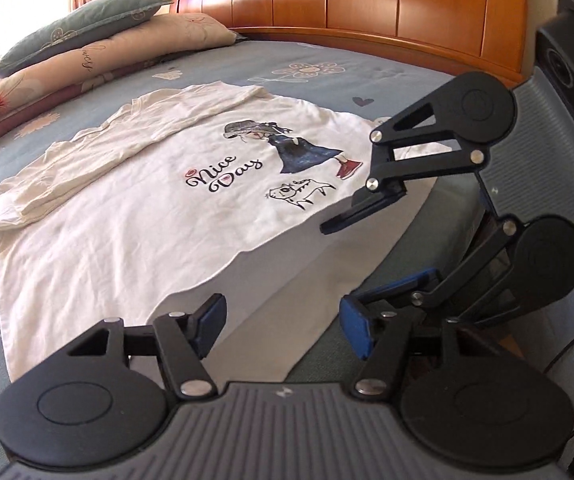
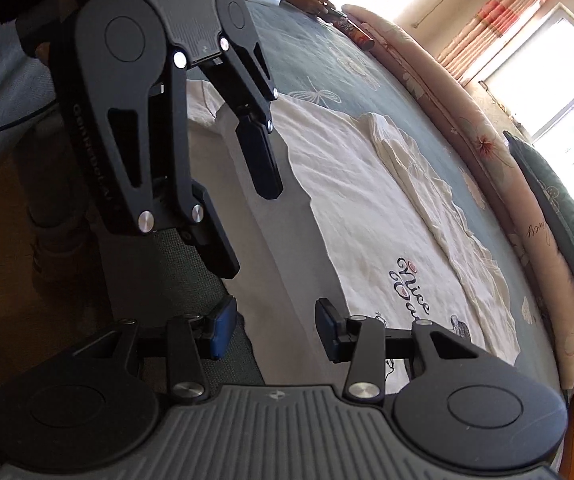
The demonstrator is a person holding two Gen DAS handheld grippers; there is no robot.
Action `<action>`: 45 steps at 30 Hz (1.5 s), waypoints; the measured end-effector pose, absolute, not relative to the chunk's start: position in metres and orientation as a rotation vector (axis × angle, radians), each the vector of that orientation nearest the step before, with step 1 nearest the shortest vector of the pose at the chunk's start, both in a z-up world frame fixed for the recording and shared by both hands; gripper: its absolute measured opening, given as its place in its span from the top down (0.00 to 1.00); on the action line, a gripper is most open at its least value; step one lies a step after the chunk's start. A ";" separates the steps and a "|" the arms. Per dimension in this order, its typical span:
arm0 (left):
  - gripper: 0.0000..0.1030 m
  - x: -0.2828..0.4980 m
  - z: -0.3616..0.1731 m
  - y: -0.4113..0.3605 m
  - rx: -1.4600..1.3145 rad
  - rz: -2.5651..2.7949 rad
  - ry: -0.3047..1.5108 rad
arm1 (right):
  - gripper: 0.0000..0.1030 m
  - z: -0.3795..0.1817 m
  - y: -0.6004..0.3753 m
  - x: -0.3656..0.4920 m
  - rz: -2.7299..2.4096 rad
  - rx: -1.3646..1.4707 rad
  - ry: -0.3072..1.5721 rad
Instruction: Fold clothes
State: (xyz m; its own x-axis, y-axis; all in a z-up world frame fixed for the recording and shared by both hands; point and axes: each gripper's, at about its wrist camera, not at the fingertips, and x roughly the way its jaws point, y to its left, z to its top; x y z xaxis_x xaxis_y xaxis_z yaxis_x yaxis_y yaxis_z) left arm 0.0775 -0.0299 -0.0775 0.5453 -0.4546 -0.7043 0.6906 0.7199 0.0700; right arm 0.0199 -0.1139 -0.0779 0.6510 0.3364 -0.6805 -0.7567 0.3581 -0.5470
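Shirt: the white T-shirt (image 1: 135,216) lies flat on the bed (image 1: 327,68), print side up, "Nice Day" lettering (image 1: 225,174) showing, far side already folded in as a long band.
Near edge: it runs along the side of the mattress, right under both tools, and that looks like the next edge to lift.
Left hand-held gripper (image 1: 281,330): jaws spread, blue pads either side of the white cloth, nothing pinched; it hangs just over the hem end.
Right hand-held gripper (image 2: 273,332): jaws apart as well, hovering at the near edge by the print, no fabric caught between the pads that I can make out.
Step in hand: by my reading, both tools are lining up for a two-point pinch on the near edge.
How to do it well: bite only the top layer, keep the two pinch points well apart so the edge stays taut, lift evenly, carry it over to meet the folded band.
Watch for: catching the blue sheet along with the shirt, or one side lagging and skewing the crease.
Background: pillows (image 1: 83,24) and wooden headboard (image 1: 367,0) stay clear of the work.
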 end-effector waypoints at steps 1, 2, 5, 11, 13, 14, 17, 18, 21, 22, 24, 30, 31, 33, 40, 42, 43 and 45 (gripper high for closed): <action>0.40 0.078 -0.078 -0.029 0.381 -0.699 0.717 | 0.53 -0.081 -0.110 0.018 0.738 -1.009 0.477; 0.39 0.077 -0.078 -0.029 0.402 -0.705 0.715 | 0.53 -0.083 -0.106 0.015 0.731 -1.047 0.449; 0.37 0.069 -0.081 -0.037 0.497 -0.718 0.691 | 0.53 -0.093 -0.099 0.008 0.680 -1.162 0.363; 0.34 0.063 -0.086 -0.052 0.632 -0.709 0.632 | 0.53 -0.092 -0.102 0.008 0.631 -1.150 0.341; 0.35 0.067 -0.087 -0.055 0.658 -0.673 0.619 | 0.53 -0.087 -0.105 0.009 0.626 -1.116 0.349; 0.35 0.068 -0.087 -0.056 0.663 -0.664 0.618 | 0.53 -0.084 -0.106 0.009 0.631 -1.096 0.349; 0.34 0.073 -0.086 -0.054 0.642 -0.668 0.627 | 0.53 -0.076 -0.109 0.006 0.703 -1.042 0.381; 0.34 0.074 -0.086 -0.053 0.642 -0.665 0.624 | 0.54 -0.077 -0.108 0.004 0.729 -1.043 0.398; 0.34 0.075 -0.086 -0.051 0.637 -0.664 0.618 | 0.75 -0.089 -0.104 0.006 0.725 -1.083 0.430; 0.34 0.073 -0.086 -0.052 0.640 -0.667 0.615 | 0.83 -0.089 -0.103 0.010 0.721 -1.062 0.446; 0.35 0.069 -0.087 -0.052 0.650 -0.682 0.605 | 0.86 -0.090 -0.102 0.016 0.714 -1.027 0.475; 0.42 0.064 -0.086 -0.058 0.665 -0.724 0.611 | 0.93 -0.090 -0.097 0.022 0.669 -1.033 0.434; 0.44 0.065 -0.086 -0.059 0.663 -0.729 0.618 | 0.94 -0.087 -0.098 0.023 0.662 -1.019 0.428; 0.59 0.065 -0.086 -0.062 0.660 -0.742 0.633 | 0.95 -0.082 -0.099 0.027 0.649 -0.990 0.419; 0.95 0.072 -0.088 -0.069 0.681 -0.683 0.657 | 0.96 -0.074 -0.105 0.028 0.662 -0.948 0.418; 0.96 0.074 -0.089 -0.068 0.670 -0.665 0.661 | 0.94 -0.075 -0.110 0.013 0.687 -0.941 0.422; 0.96 0.074 -0.088 -0.067 0.656 -0.662 0.662 | 0.91 -0.077 -0.110 0.012 0.694 -0.951 0.427; 0.96 0.074 -0.086 -0.066 0.644 -0.662 0.659 | 0.88 -0.085 -0.108 0.009 0.678 -0.996 0.415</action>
